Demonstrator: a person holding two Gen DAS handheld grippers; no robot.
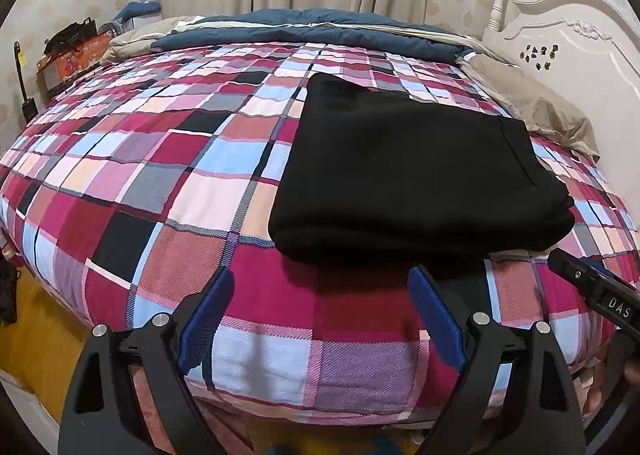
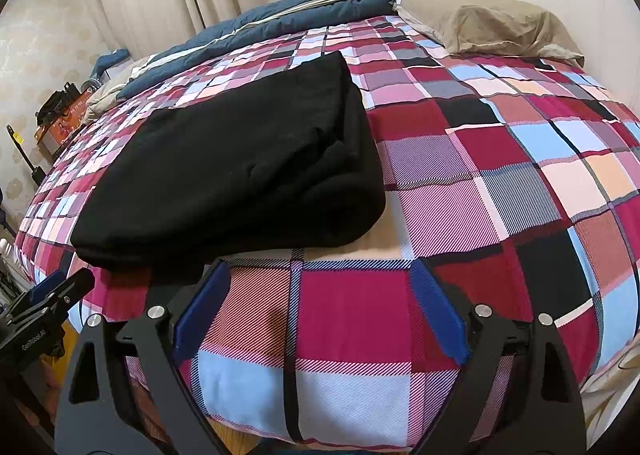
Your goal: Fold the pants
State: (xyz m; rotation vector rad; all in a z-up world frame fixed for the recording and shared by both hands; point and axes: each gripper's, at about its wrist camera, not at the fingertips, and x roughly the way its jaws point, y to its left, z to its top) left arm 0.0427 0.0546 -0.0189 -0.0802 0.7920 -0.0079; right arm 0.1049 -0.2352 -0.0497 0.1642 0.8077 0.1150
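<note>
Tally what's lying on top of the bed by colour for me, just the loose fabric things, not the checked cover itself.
Black: 1, the folded pants
Navy blue: 1, the quilt bunched along the far edge
Beige: 1, the pillow by the headboard
Total: 3

Bare plaid bedspread point(image 1: 132, 175) left of folded pants point(image 1: 404, 171) and right of them, open to approach. Far edge blocked by blue quilt point(image 1: 304, 31); pillow point(image 2: 492, 25) by headboard point(image 1: 580, 43).
</note>
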